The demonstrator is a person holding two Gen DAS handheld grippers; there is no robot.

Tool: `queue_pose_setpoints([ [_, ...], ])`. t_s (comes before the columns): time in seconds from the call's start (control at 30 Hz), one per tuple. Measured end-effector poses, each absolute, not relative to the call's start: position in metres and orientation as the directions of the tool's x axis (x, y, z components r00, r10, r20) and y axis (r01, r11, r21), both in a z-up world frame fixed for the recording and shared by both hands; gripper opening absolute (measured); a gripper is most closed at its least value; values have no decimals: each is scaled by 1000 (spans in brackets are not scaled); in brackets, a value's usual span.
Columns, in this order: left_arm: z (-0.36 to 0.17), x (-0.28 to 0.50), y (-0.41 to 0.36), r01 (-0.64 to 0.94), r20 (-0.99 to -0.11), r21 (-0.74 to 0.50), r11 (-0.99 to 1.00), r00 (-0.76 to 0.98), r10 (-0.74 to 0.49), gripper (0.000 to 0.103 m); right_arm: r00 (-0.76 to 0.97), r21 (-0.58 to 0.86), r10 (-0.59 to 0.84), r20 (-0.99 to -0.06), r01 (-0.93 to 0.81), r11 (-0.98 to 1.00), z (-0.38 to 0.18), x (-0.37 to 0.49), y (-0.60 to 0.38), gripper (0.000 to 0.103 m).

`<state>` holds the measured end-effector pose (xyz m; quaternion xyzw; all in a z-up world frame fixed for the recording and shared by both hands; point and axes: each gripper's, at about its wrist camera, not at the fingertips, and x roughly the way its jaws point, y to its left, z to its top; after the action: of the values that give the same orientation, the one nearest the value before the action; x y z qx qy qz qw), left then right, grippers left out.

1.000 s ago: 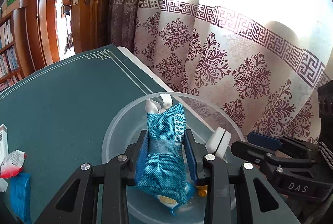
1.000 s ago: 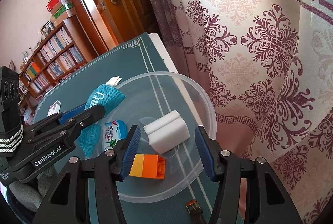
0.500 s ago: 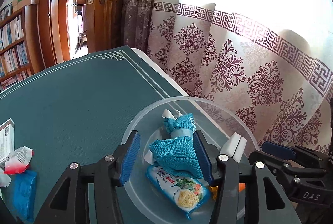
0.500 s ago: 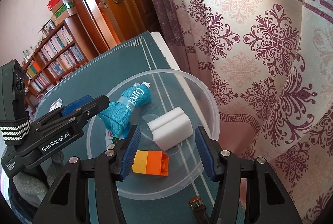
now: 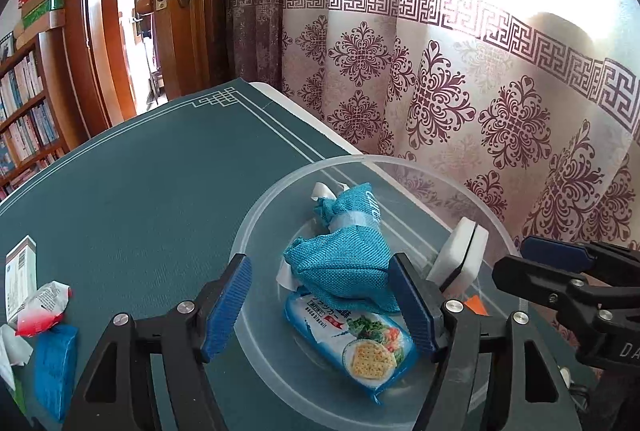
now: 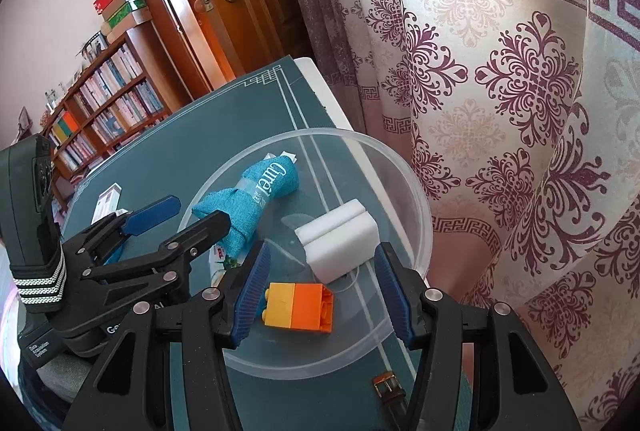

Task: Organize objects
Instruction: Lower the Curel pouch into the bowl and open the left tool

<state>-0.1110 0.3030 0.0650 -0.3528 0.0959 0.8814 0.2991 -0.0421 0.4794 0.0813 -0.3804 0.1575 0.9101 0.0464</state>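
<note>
**Pouch lying in the bowl**

My left gripper (image 5: 320, 303) is opening; its ribbed blue pads flank the teal woven pouch (image 5: 344, 251) without pressing. The pouch lies across a glossy cracker packet (image 5: 352, 343) inside the clear plastic bowl (image 5: 256, 231), tied neck pointing to the bowl's far rim. My right gripper (image 6: 318, 291) hovers part-open and empty over the bowl's orange block (image 6: 298, 307).
</note>
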Motion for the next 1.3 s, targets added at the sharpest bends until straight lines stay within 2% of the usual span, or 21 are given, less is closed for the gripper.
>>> queue_pose_setpoints([
  [0.43, 70, -116, 277, -509, -649, -12, -861, -651, 394, 75, -712, 252, -50, -701, -181, -951, 87, -40, 468, 56],
  [0.57, 77, -105, 263, -508, -630, -20, -861, -662, 405, 84, -711, 252, -67, -700, -158, -955, 92, -42, 455, 56],
  [0.8, 90, -95, 220, -451, -600, -34, -892, -704, 379, 93, -713, 234, -100, -694, -91, -968, 103, -50, 419, 56],
  [1.03, 90, -96, 158, -326, -604, -81, -942, -736, 306, 96, -693, 213, -141, -707, -19, -977, 104, -60, 371, 56],
  [1.13, 87, -95, 134, -261, -606, -50, -964, -760, 237, 98, -682, 204, -162, -713, 19, -979, 102, -63, 348, 60],
  [1.3, 81, -92, 90, -182, -613, -58, -982, -769, 179, 98, -652, 212, -210, -728, 78, -974, 94, -69, 309, 61],
])
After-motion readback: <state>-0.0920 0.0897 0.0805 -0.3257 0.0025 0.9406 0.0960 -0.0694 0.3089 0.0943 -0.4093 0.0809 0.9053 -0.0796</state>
